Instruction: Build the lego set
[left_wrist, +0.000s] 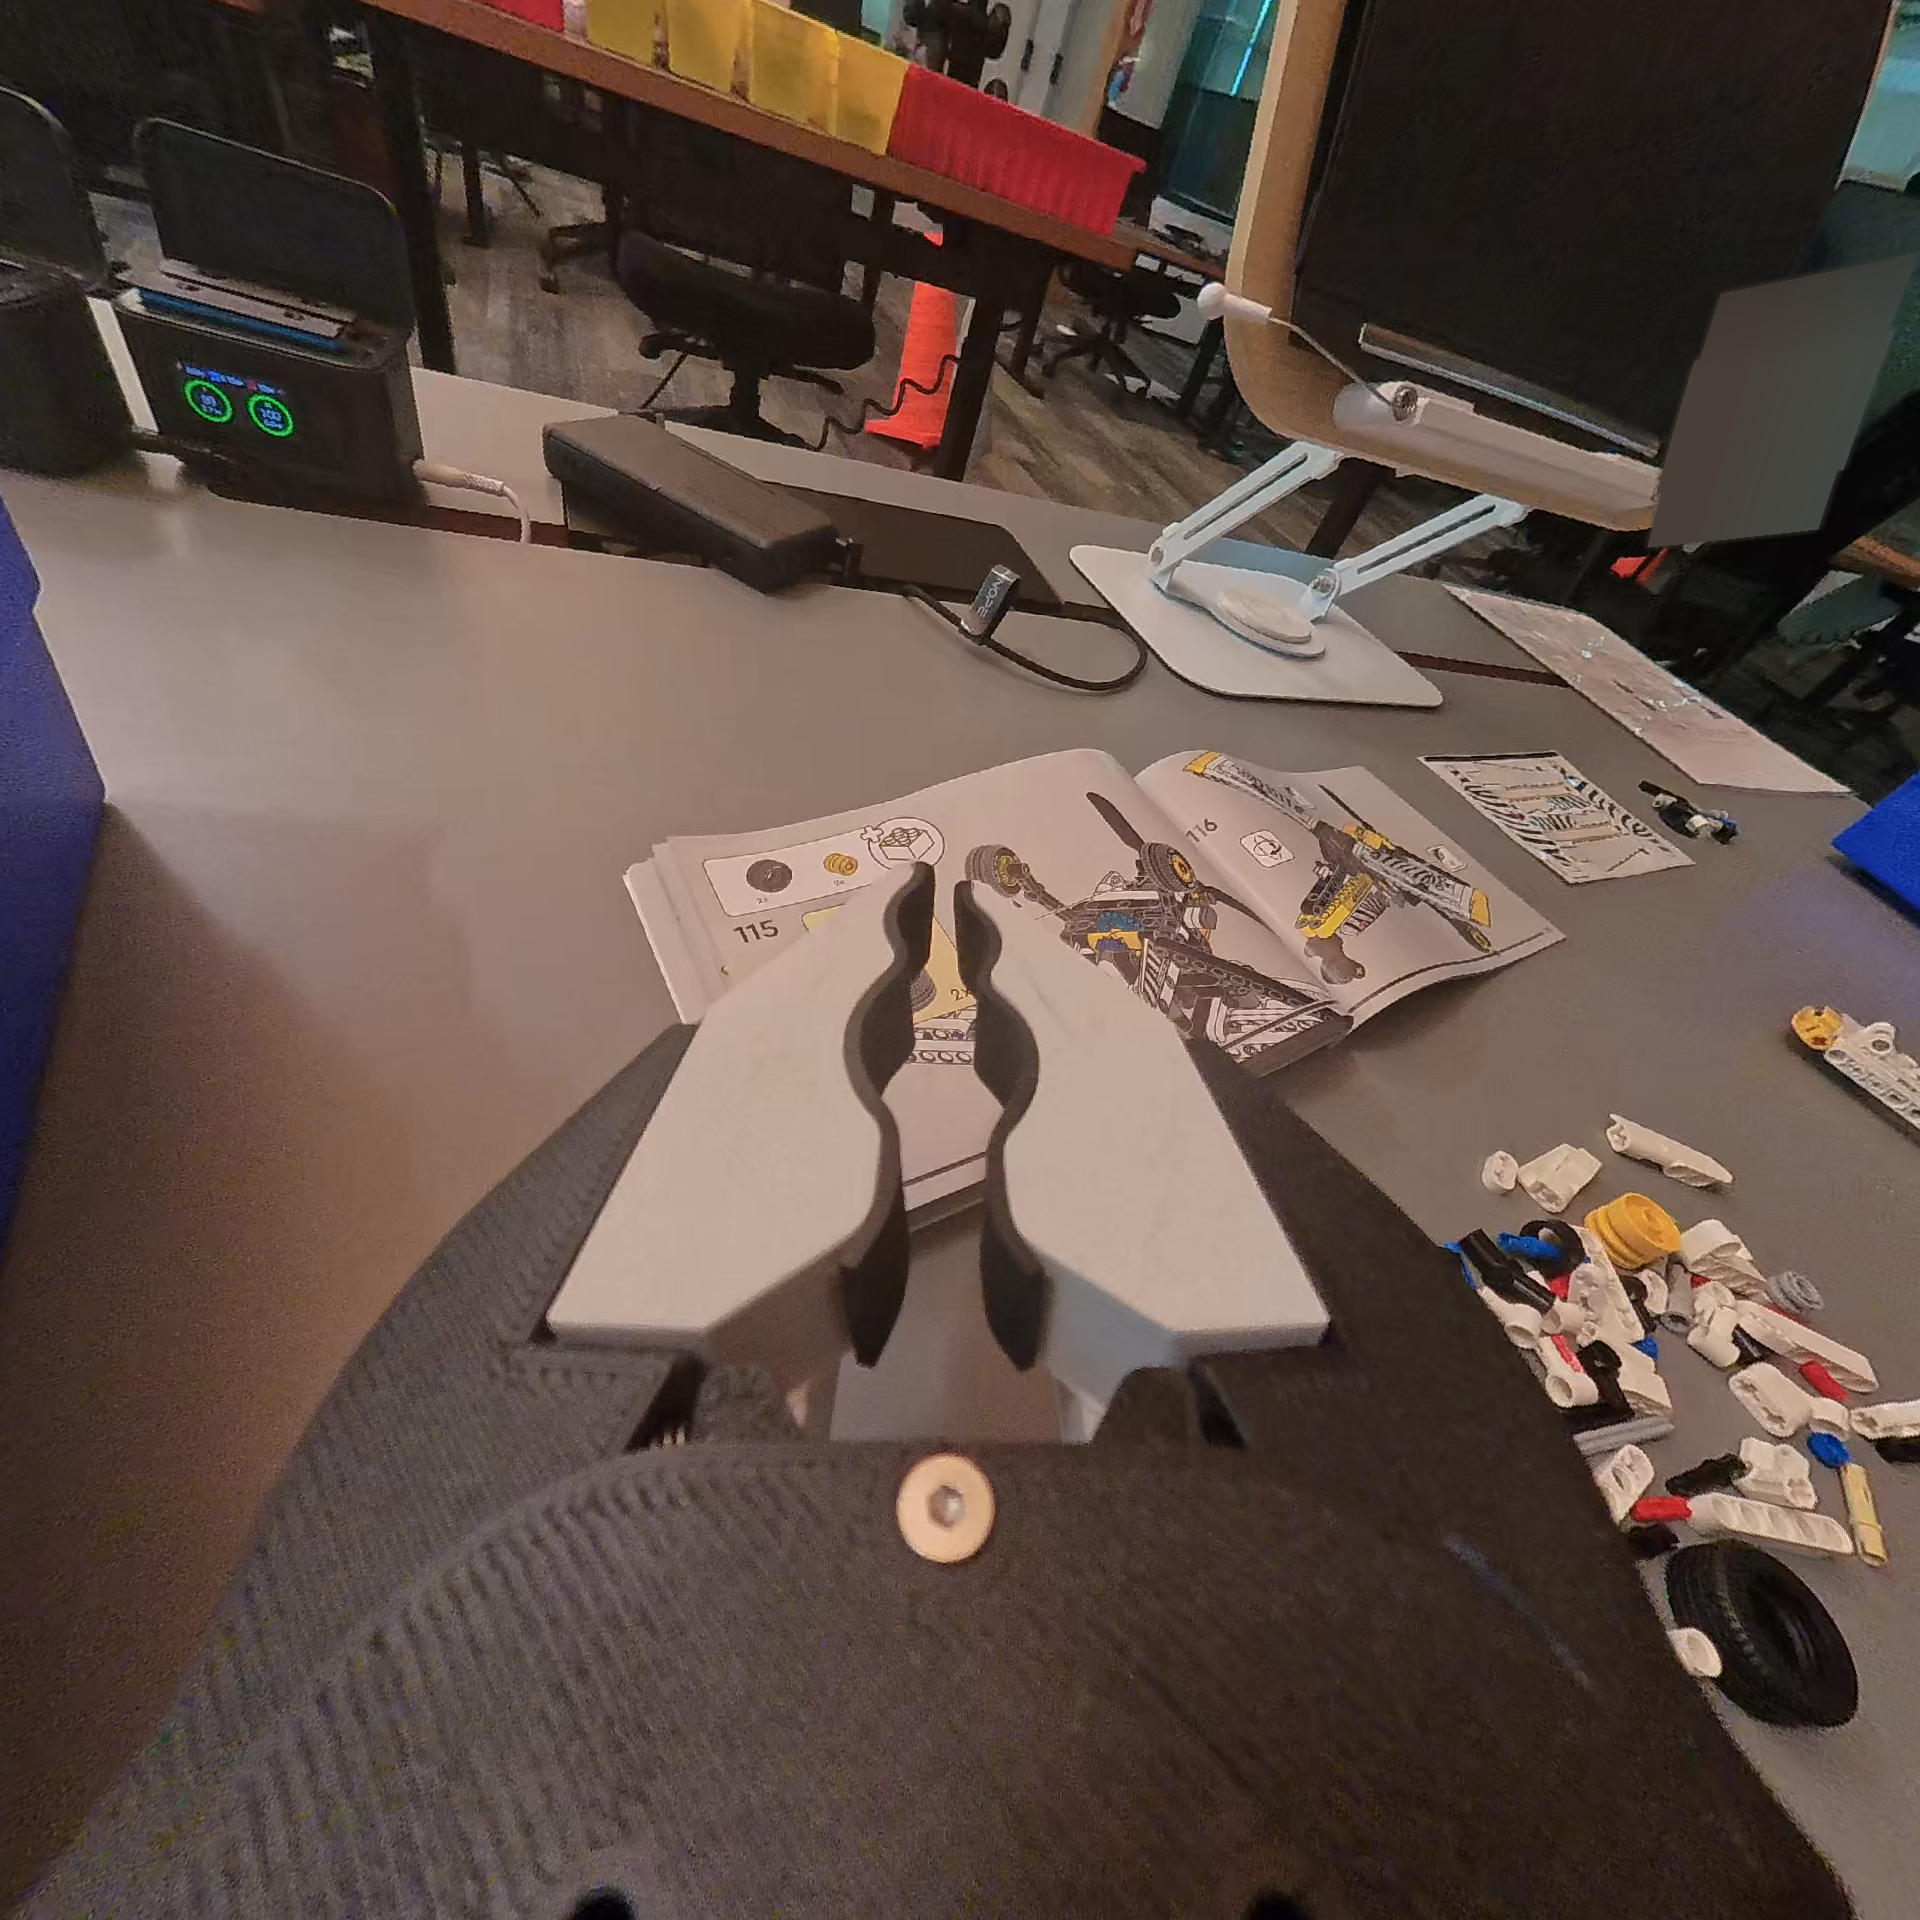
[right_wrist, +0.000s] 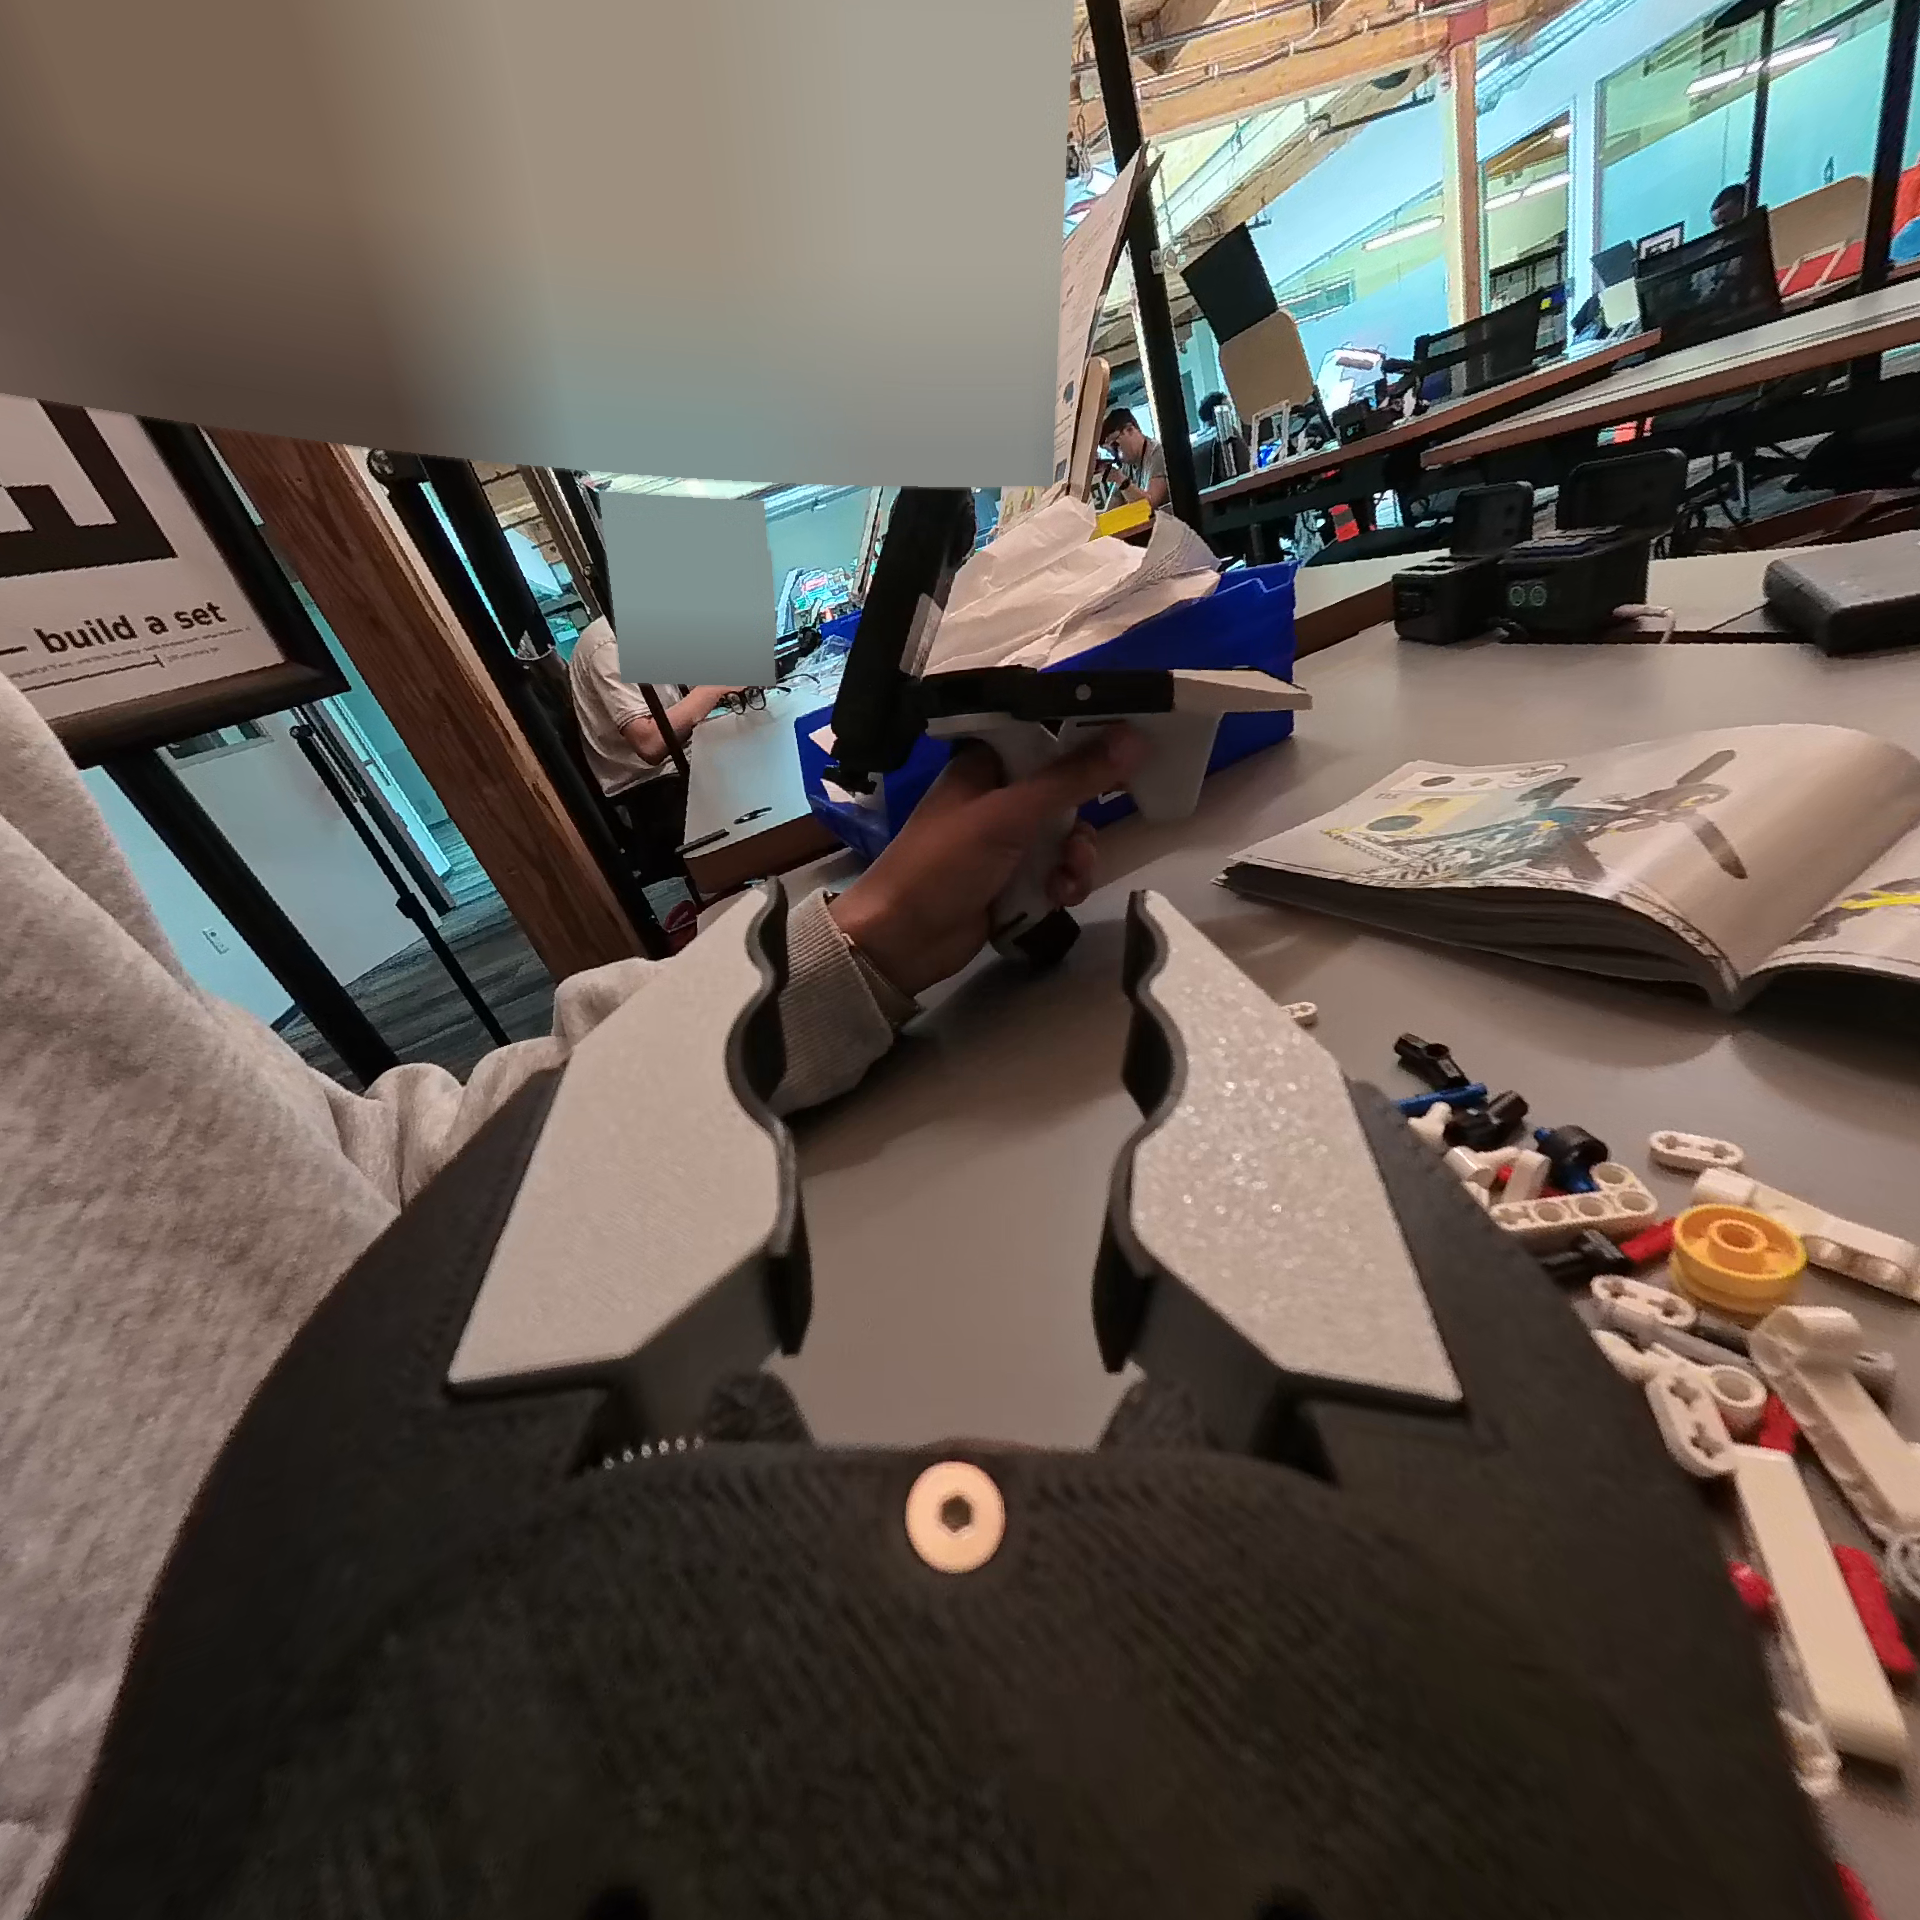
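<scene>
An open instruction booklet (left_wrist: 1101, 914) lies on the grey table (left_wrist: 364, 727); it also shows in the right wrist view (right_wrist: 1621, 852). A pile of loose white, black, red and blue lego pieces (left_wrist: 1662, 1351) lies to the right, with a yellow wheel hub (left_wrist: 1636, 1231) and a black tyre (left_wrist: 1761, 1647). The pile (right_wrist: 1714, 1299) and hub (right_wrist: 1737, 1247) show in the right wrist view too. My left gripper (left_wrist: 943, 883) is nearly shut and empty above the booklet's near edge. My right gripper (right_wrist: 951, 909) is open and empty, left of the pile. The left gripper (right_wrist: 1236, 688), held by a hand, shows there.
A sticker sheet (left_wrist: 1558, 816) and a partly built lego piece (left_wrist: 1860, 1055) lie at the right. A monitor stand (left_wrist: 1268, 623), a black power brick (left_wrist: 696, 499) with cable and a charging box (left_wrist: 270, 384) stand at the back. A blue bin (right_wrist: 1174, 665) holds crumpled paper. Across from one pair of fingers to the other is roughly 25 cm. The yellow wheel hub (left_wrist: 1636, 1231) lies around 12 cm away from my right fingertips. It turns up in the right wrist view (right_wrist: 1701, 1228) as well.
</scene>
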